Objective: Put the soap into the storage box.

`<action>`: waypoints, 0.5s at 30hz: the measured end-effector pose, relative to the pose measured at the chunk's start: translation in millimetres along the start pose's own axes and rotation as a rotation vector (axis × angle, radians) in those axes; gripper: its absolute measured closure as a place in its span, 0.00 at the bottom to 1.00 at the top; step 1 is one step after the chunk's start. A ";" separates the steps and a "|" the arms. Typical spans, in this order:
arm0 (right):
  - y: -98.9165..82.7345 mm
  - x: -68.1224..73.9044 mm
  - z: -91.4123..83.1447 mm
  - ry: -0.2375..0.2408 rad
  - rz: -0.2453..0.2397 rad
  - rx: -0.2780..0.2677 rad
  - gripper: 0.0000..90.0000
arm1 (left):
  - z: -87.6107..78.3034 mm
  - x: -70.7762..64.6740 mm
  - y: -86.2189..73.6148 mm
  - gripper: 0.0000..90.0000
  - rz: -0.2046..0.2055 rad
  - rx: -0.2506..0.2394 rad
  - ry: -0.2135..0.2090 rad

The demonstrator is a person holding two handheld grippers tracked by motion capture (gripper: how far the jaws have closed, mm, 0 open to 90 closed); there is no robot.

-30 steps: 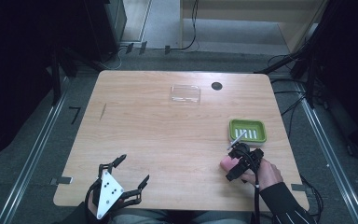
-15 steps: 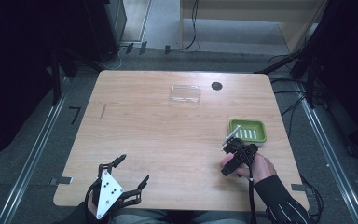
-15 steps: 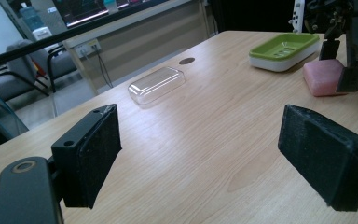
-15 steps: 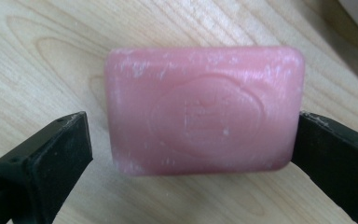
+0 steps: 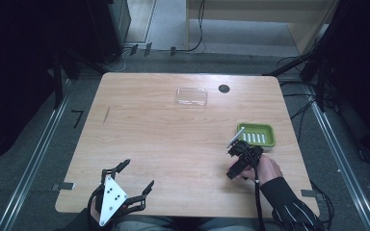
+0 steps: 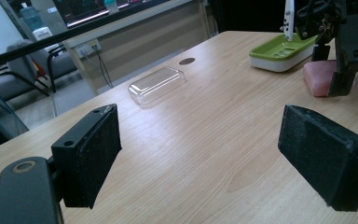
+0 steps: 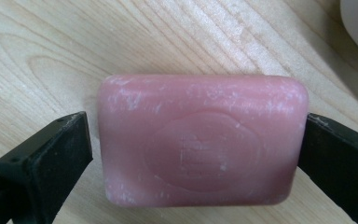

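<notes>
1. Right gripper view put the pink soap bar [image 7: 200,140] flat on the desk [image 7: 121,37] between the right claw's [image 7: 196,154] two black pads. The right-hand pad sat against the bar's end, while a thin gap remained at the left-hand one, so the claw had closed around the soap without quite pinching it.
2. High view showed the change: a second earlier the pink bar lay exposed at about nine o'clock of the right claw [image 5: 236,161], and by this moment the claw had swung over and covered it. By my reading, that made the grasp the step in hand, with the lift yet to come.
3. Left claw [image 5: 135,180], at the near edge around seven o'clock of the desk [image 5: 173,134], hung wide open and held nothing.
4. Green soap dish [image 5: 255,134] stood just beyond the right claw, toward one o'clock of it; its ribbed floor looked bare, so it seemed ready to take the soap.
5. Clear plastic lid [image 5: 191,96] lay farthest off, near the desk's twelve o'clock edge, apart from the dish, with a small dark round spot [image 5: 224,88] just beside it.
</notes>
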State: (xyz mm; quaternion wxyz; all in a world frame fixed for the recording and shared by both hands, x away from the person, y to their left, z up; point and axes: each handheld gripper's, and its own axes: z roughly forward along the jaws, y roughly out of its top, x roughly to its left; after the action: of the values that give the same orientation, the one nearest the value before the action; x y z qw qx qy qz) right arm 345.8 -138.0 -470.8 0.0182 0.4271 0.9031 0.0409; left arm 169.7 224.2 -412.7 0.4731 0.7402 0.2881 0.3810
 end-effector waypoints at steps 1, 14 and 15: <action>0.4 -0.3 0.6 0.000 0.001 0.001 0.00 | 0.0 0.0 0.0 0.15 0.000 0.000 0.000; 3.9 -2.8 3.4 0.001 0.005 0.012 0.09 | 0.0 -0.1 0.0 0.15 0.000 0.000 0.000; 3.9 -2.8 3.4 0.001 0.005 0.012 0.09 | 0.0 -0.1 0.0 0.15 0.000 0.000 0.000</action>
State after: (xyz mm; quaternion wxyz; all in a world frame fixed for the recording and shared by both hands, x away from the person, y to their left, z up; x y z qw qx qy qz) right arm 350.7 -137.5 -473.9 0.0152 0.4294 0.9023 0.0359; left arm 169.6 224.2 -412.7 0.4731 0.7403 0.2880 0.3810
